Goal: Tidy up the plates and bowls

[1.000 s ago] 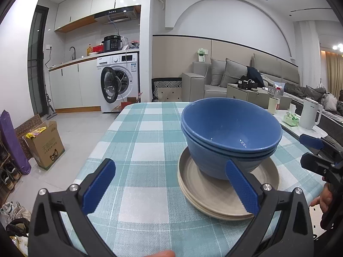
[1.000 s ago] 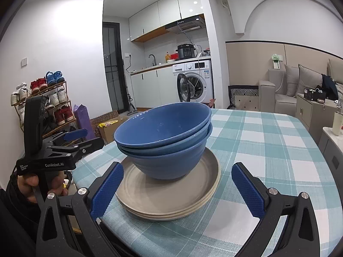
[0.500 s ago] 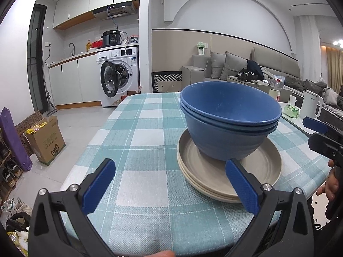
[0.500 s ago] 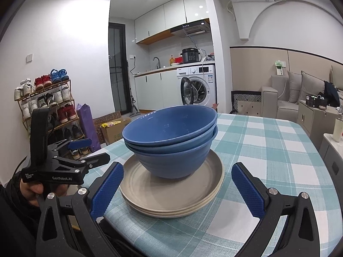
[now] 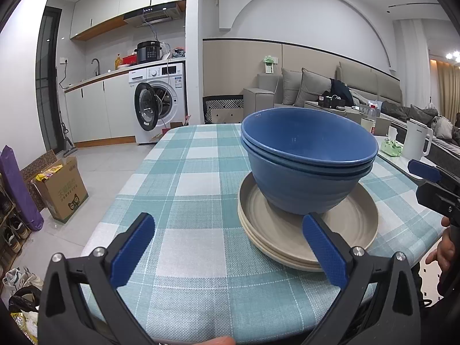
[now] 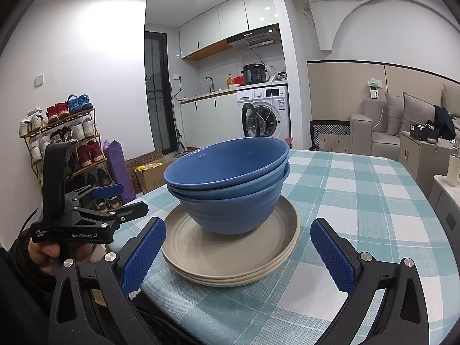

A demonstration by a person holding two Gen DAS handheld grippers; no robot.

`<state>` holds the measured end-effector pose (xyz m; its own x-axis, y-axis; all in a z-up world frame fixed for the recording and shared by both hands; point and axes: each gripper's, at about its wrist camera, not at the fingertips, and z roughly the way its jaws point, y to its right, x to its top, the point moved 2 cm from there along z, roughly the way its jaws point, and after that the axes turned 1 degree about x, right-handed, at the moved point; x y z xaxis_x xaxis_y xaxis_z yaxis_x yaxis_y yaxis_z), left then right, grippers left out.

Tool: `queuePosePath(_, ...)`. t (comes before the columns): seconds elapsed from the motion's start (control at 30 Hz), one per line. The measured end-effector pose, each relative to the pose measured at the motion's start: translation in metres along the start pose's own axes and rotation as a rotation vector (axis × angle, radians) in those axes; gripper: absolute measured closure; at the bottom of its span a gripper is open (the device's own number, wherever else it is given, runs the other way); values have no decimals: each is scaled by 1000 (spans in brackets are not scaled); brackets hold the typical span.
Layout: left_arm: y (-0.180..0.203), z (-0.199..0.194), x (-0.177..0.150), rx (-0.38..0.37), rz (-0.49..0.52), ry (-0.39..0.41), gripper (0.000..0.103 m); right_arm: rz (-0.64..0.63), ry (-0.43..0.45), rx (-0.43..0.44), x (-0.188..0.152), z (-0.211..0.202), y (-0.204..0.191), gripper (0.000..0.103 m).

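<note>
Bowls: I see blue bowls (image 5: 309, 155) nested into one stack, sitting on the plates, nearer the plates' far rim than the near one.
Plates: beige plates (image 6: 230, 254) are stacked flat on the checked tablecloth (image 5: 184, 184), close to the table corner nearest me.
Left gripper: my left gripper (image 5: 228, 248) has its jaws spread wide and holds nothing; its right finger overlaps the plates' near rim in its own view, but I cannot tell whether it touches.
Right gripper: my right gripper (image 6: 238, 251) is also spread wide and empty, with the plates showing between its two fingers.
Hands: a hand (image 6: 43, 251) grips the left gripper's handle, left of the plates in the right wrist view.
Beyond the plates: a washing machine (image 5: 156, 105) with its door ajar stands far behind the table.
</note>
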<state>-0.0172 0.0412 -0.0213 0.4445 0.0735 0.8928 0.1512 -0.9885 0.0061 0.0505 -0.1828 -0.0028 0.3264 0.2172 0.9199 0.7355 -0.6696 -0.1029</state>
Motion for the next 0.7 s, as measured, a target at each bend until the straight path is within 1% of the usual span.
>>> queuePosePath(0.7,3,-1,-2,-14,11,-10,0,-7,-9,0,0,0,-3,1)
